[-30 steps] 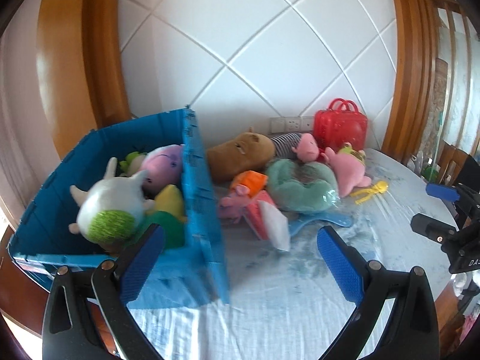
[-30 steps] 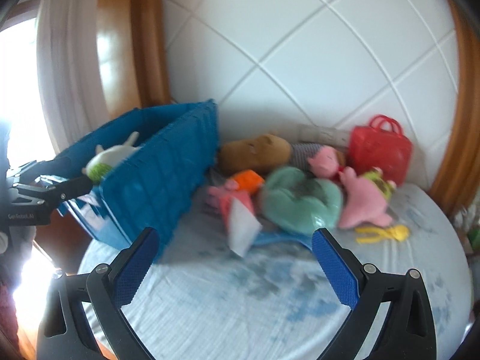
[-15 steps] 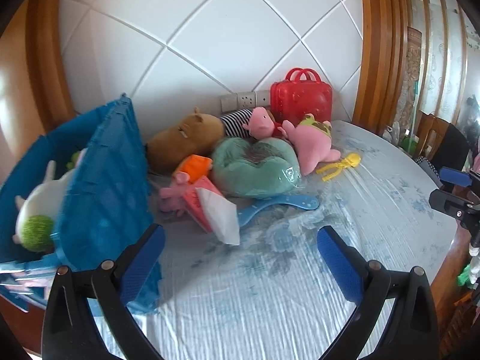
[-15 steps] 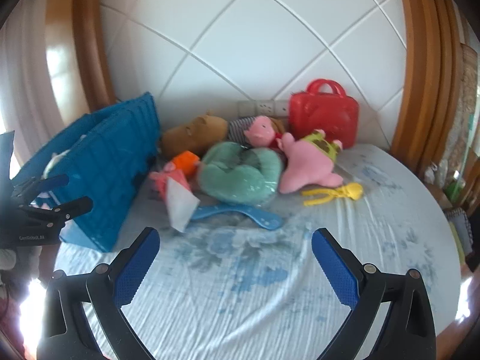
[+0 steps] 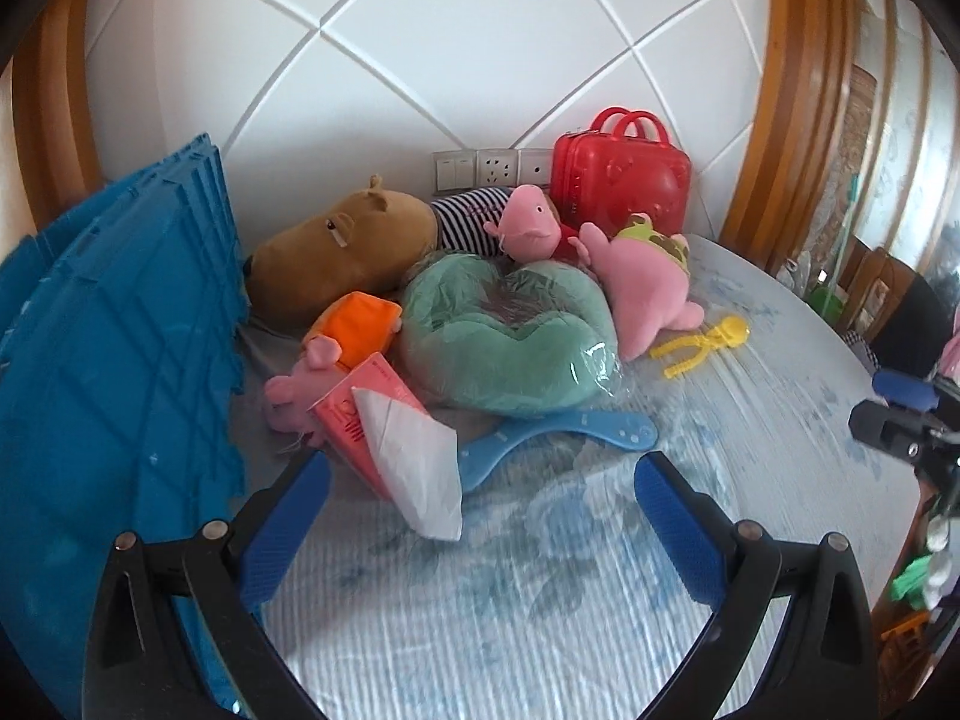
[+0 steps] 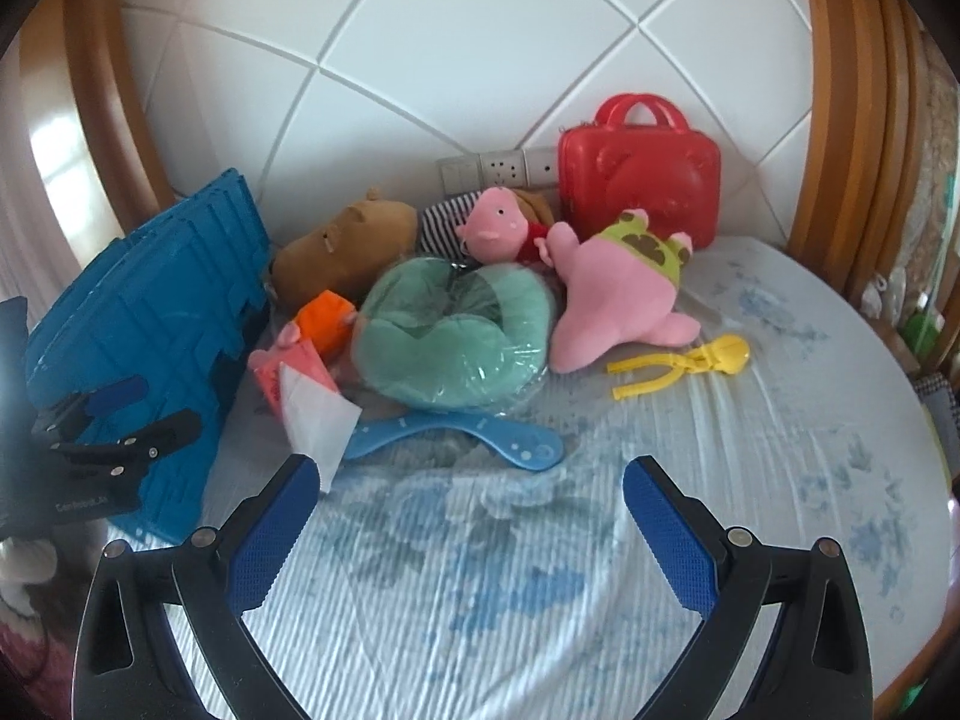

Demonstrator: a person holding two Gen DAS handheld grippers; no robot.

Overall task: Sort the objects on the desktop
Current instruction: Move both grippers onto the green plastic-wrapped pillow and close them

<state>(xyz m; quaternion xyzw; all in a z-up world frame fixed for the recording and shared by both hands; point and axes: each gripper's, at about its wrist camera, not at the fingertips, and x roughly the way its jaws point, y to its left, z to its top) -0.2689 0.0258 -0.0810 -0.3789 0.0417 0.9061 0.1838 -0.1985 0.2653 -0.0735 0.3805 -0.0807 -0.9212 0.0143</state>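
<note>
Through the left wrist view, the left claw (image 5: 480, 510) gapes wide and empty over the desk (image 5: 540, 600). At ten o'clock stands the blue crate (image 5: 108, 360), its inside hidden; a heap at twelve waits unsorted: brown plush (image 5: 342, 246), green cushion (image 5: 510, 348), tissue pack (image 5: 390, 426).

From the right wrist view, the right claw (image 6: 468, 522) is likewise spread, holding nothing (most work seems left). Yellow tongs (image 6: 678, 366) lie at one o'clock, the red case (image 6: 639, 180) beyond.

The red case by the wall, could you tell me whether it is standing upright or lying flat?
Upright. The red case stands on its edge against the wall, its handles pointing up and its broad face turned toward the cameras.
</note>
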